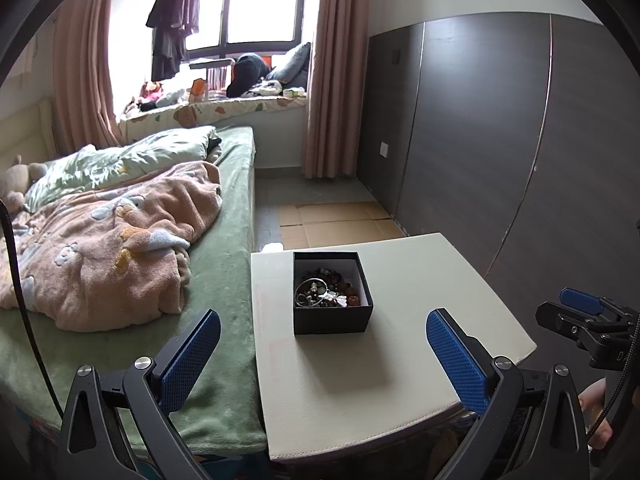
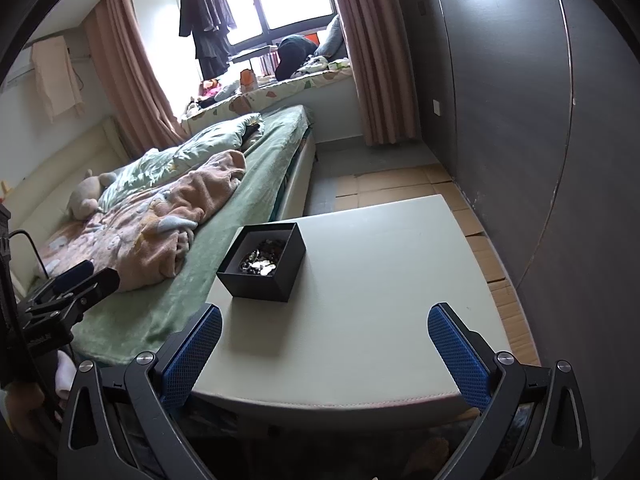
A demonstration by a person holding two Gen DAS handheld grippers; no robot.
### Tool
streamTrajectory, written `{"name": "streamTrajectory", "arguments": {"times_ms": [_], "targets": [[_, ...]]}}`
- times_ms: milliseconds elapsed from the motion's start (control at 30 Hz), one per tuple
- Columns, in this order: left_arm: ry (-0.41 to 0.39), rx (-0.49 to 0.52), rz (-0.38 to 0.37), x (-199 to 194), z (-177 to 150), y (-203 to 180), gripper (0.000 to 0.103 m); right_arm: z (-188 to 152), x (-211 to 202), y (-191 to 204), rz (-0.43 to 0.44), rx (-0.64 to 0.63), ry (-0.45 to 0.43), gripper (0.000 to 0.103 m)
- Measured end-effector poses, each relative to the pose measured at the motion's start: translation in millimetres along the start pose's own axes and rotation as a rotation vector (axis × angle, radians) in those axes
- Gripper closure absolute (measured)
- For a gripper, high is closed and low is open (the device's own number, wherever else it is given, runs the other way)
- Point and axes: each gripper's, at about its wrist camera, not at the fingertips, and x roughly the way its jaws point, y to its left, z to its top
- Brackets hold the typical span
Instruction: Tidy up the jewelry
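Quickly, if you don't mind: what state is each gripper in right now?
Left gripper: open, holding nothing, short of the black box of jewelry.
Right gripper: open, holding nothing, over the white table.

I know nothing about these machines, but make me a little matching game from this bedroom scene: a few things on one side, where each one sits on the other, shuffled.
Things:
1. black box
2. jewelry
3. pink blanket
4. dark clothes

Places:
A. hanging in front of the window
B. crumpled on the green bed
C. heaped inside the box
D. on the white table beside the bed

Pairs: 1-D, 2-C, 3-B, 4-A
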Motion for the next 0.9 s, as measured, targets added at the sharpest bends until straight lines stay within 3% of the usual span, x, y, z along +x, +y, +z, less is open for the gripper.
{"name": "streamTrajectory", "arguments": {"times_ms": [900], "targets": [[-0.018,0.007,-0.021,-4.3,0.4,-2.0,0.000,-0.4,-0.5,1.1,-0.004,-0.004,-0.001,0.000]]}}
